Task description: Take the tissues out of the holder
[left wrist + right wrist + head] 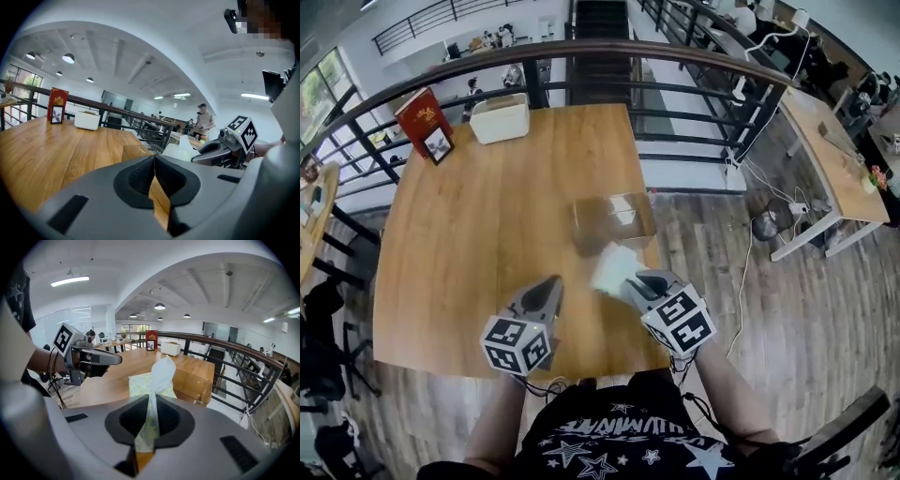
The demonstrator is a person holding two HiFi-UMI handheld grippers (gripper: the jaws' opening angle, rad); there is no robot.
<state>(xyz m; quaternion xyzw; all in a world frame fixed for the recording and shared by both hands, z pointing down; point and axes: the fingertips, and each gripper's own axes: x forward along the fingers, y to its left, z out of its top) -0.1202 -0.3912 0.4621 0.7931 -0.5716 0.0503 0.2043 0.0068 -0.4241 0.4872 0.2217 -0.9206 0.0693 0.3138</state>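
Observation:
A clear acrylic holder (615, 222) stands on the wooden table (487, 225) near its right edge. Just in front of it, a pale tissue pack (612, 270) hangs above the table with my right gripper (631, 281) shut on its near edge. In the right gripper view the tissue pack (149, 383) shows a white sheet sticking up from the top, and the holder (199, 380) sits behind it. My left gripper (553, 283) is to the left of the pack, shut, with nothing between its pads (140, 176). The left gripper view has the holder (136, 152) ahead and the tissue pack (180, 151) to its right.
At the table's far edge stand a white box (500, 118) and a red menu stand (425, 122). A dark metal railing (675, 94) curves round the back and right of the table. The right edge of the table (661, 281) drops to plank floor.

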